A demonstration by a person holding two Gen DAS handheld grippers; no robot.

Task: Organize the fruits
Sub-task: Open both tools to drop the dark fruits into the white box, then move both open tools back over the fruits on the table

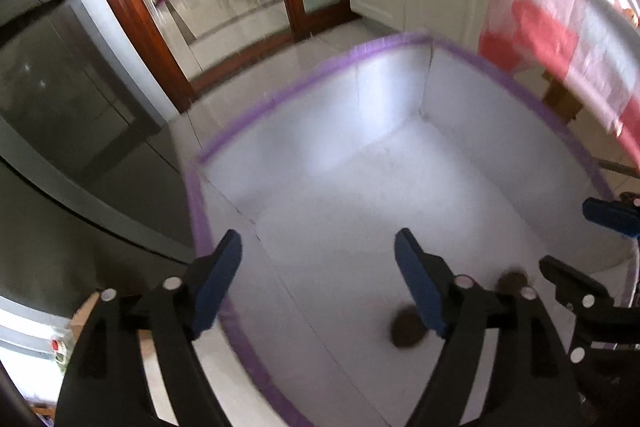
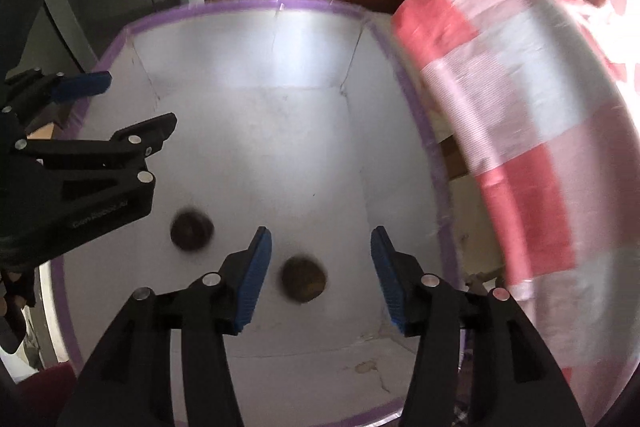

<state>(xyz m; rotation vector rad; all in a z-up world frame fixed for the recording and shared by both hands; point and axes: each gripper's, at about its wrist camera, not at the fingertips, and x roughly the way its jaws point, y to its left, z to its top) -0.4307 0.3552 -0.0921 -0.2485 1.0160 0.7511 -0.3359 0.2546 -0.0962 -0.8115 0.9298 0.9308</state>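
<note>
Inside white purple-rimmed box | two round brown fruits | left gripper, right gripper jaws apart, empty

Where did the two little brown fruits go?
Both brown fruits are inside the white box with the purple rim, low in the right wrist view: one between the right gripper's open fingers, one further left.

White box with purple rim; two brown fruits; red-white checked cloth; blue pads on black grippers.
</note>
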